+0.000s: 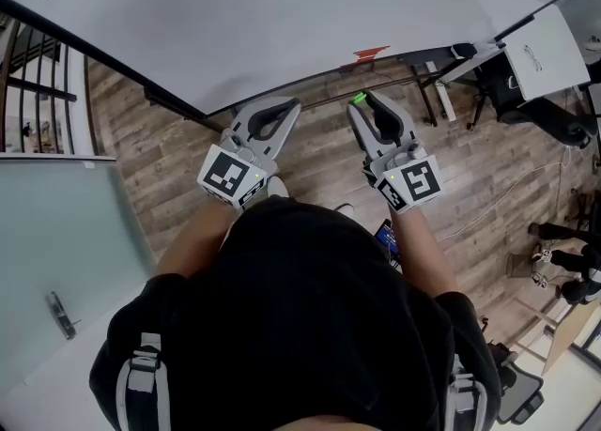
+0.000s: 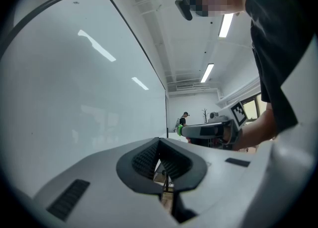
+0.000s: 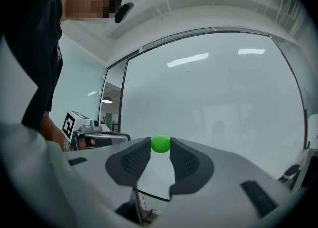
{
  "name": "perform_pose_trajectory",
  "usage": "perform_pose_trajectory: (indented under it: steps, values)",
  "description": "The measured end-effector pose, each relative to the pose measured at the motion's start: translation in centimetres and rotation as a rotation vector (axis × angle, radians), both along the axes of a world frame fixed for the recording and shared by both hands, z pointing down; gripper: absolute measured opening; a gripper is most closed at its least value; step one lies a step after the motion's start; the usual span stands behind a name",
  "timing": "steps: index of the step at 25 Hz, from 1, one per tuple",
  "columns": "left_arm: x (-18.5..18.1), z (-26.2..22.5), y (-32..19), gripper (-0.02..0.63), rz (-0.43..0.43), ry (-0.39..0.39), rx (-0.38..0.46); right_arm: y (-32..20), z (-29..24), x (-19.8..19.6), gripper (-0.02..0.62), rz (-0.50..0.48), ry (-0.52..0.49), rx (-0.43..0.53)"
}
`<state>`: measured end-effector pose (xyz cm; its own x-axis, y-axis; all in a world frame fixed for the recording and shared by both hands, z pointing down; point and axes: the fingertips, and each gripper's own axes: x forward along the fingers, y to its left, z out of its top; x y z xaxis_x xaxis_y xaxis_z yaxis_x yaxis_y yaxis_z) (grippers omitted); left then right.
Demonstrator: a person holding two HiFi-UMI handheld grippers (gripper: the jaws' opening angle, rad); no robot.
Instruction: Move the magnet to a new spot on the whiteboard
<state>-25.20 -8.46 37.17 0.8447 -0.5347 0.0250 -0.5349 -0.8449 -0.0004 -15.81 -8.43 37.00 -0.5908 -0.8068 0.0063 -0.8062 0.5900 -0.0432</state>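
While the right gripper has its jaws clamped on the round green magnet, which sits at their very tips, the whiteboard stands straight ahead of those jaws, beyond the magnet; whether magnet and board touch cannot be told. Left gripper, level beside the right, has its jaws together on nothing, the board lying off to their left; the right hand is judged the one placed to set the magnet, by advancing along its jaws' own line
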Motion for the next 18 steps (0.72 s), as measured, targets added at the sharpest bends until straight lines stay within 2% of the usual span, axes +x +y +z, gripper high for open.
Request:
perform_pose_trajectory:
  steps: [9, 18]
  values:
    - [4.0, -0.3, 1.1, 0.002, 0.023, 0.006, -0.013, 2.0, -0.3, 4.9, 0.12, 0.048, 0.004, 0.009]
    - [12.0, -0.8, 3.5, 0.002, 0.058, 0.01, -0.001, 5.2, -0.3, 13.0, 0.12, 0.101, 0.006, 0.018]
